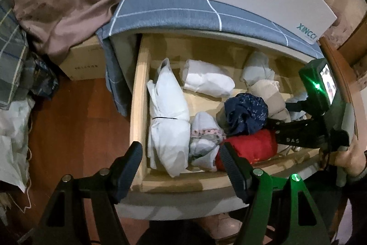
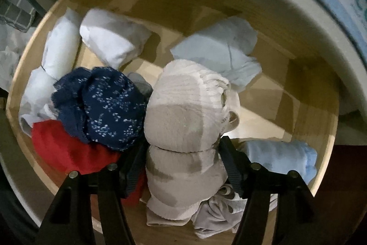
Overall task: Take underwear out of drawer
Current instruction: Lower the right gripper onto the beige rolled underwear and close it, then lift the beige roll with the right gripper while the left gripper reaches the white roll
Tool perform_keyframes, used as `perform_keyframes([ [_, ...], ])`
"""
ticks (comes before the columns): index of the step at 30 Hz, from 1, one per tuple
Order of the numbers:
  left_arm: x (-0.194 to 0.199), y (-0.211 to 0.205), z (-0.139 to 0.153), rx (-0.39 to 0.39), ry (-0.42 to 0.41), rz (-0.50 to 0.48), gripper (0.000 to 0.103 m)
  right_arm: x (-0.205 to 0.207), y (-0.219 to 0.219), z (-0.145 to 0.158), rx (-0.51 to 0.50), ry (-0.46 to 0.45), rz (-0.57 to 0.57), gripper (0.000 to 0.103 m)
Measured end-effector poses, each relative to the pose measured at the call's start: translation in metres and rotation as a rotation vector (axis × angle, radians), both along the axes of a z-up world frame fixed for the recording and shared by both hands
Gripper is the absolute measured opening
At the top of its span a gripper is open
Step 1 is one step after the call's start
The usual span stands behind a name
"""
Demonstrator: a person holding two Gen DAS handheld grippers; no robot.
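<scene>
Right gripper points down into wooden drawer, jaws either side of beige rolled underwear (whether pads press it, cannot tell). Navy speckled roll just left, touching beige one, lying on red roll. White rolls at far left, pale blue roll behind, light blue one at right.

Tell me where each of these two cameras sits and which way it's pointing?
Left wrist: rides the left gripper, angled down at the open drawer from its front; its own open fingers and the right gripper show.
Right wrist: rides the right gripper, looking straight down into the drawer; its fingers flank the beige bundle.
Shared: the navy speckled bundle, the red bundle, the beige bundle.
</scene>
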State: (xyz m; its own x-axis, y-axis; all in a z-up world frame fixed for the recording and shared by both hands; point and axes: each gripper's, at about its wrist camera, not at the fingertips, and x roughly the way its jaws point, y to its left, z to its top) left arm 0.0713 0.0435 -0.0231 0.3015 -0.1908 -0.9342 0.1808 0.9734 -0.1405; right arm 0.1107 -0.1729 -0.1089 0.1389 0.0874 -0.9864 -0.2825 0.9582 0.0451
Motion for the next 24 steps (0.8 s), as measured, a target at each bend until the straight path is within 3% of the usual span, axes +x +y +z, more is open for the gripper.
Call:
perform_keyframes([
  [5,0.01,-0.006,-0.008,-0.049,0.058,0.014,0.072,0.005,0.004,-0.013,-0.026,0.049,0.004,0.063],
  [7,0.014,-0.007,-0.011,-0.053,0.074,0.021,0.072,0.006,-0.001,-0.012,-0.015,0.039,-0.012,0.057],
  [15,0.027,-0.003,-0.021,-0.08,0.118,0.063,0.072,-0.011,-0.028,-0.002,0.113,-0.077,-0.132,0.051],
  [24,0.038,-0.008,-0.037,-0.092,0.149,0.089,0.072,-0.041,-0.062,0.042,0.241,-0.23,-0.236,0.051],
])
